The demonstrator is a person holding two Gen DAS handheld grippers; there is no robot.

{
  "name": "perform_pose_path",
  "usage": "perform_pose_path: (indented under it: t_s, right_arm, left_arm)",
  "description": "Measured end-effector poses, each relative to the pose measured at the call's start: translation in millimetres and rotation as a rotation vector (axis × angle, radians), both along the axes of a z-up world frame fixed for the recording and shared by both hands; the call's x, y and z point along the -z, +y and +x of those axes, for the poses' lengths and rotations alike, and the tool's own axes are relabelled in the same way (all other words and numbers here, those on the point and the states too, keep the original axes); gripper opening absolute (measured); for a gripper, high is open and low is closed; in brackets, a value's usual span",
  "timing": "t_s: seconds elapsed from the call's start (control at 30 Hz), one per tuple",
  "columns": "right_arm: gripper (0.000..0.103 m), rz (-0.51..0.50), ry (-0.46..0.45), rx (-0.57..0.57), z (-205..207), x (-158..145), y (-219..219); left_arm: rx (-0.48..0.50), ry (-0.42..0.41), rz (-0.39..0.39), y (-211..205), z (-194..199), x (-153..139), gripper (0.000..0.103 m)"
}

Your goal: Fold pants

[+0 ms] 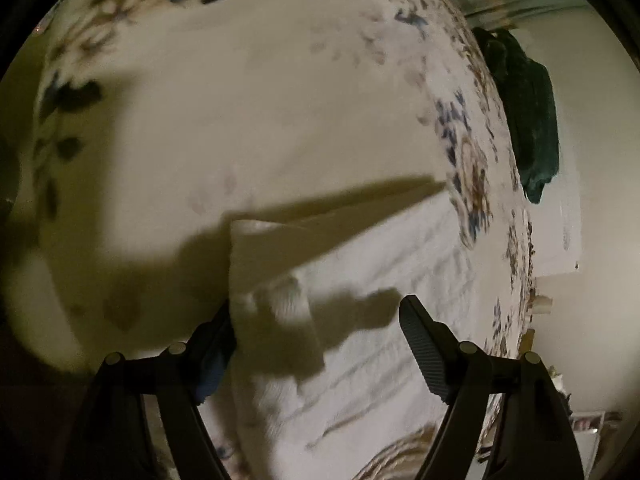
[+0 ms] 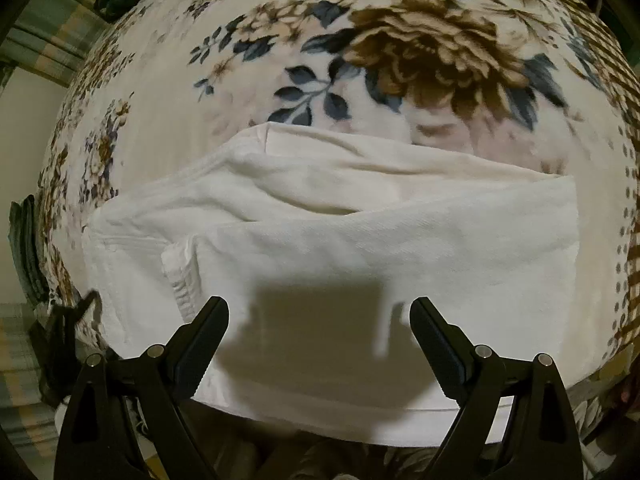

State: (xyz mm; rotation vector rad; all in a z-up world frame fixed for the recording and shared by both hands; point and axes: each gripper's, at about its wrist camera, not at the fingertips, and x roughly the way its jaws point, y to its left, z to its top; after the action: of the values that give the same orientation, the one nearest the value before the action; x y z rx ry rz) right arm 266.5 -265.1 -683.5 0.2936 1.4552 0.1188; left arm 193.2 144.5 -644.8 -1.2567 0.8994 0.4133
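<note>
Right wrist view is showing the white pants (image 2: 320, 232) lying folded over on the floral blanket (image 2: 400, 40), filling the middle of the frame, a hem corner sitting at about nine o'clock. The right gripper (image 2: 318, 314) is hovering just above the near layer, jaws standing wide apart, nothing between them, its shadow falling on the cloth. Over in the left wrist view, the left gripper (image 1: 316, 312) is also spread wide, fingers straddling a raised corner of the pants (image 1: 360, 280) at six o'clock; whether the left finger is touching the cloth I cannot tell. A dark green garment (image 1: 528, 120) is lying well apart at two o'clock. That fabric is looking soft, thick and limp, probably sagging once lifted, so pinching a doubled hem or seam edge seems the safest hold.
</note>
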Motion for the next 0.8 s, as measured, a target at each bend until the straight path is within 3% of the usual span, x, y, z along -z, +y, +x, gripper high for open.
perform_pose_path:
  t_s: [0.1, 0.13, 0.17, 0.27, 0.37, 0.43, 0.57, 0.67, 0.8]
  right_arm:
    - [0.094, 0.012, 0.002, 0.009, 0.9, 1.3, -0.5]
    - [0.094, 0.014, 0.0, 0.014, 0.9, 0.8, -2.2]
    - [0.094, 0.016, -0.004, 0.019, 0.4, 0.3, -3.3]
    - [0.094, 0.021, -0.01, 0.026, -1.3, -0.8, -9.3]
    - [0.094, 0.022, -0.014, 0.037, -6.6, -1.7, -21.5]
    - [0.094, 0.03, -0.016, 0.059, -11.6, -3.1, -34.0]
    - [0.094, 0.055, -0.016, 0.132, -24.3, -9.7, -70.4]
    - [0.094, 0.06, -0.026, 0.185, -35.7, -18.3, -102.4]
    - [0.094, 0.044, -0.044, 0.252, -56.4, -32.4, -151.9]
  left_arm:
    - [-0.034, -0.024, 0.016, -1.1, 4.8, 2.2, 0.074]
    - [-0.031, -0.029, 0.028, -2.8, 4.3, 1.2, 0.049]
    - [-0.028, -0.045, 0.027, -3.8, 2.7, -1.1, 0.038]
    - [-0.002, -0.088, 0.087, -13.1, 1.5, -24.5, 0.033]
    - [0.069, -0.156, 0.179, -33.4, 2.7, -73.4, 0.032]
    - [0.151, -0.212, 0.248, -56.1, 4.1, -113.6, 0.031]
    - [0.415, -0.318, 0.373, -135.2, 6.8, -189.6, 0.031]
    - [0.61, -0.358, 0.422, -206.3, 7.0, -212.5, 0.031]
    - [0.836, -0.371, 0.415, -299.0, 6.9, -200.2, 0.03]
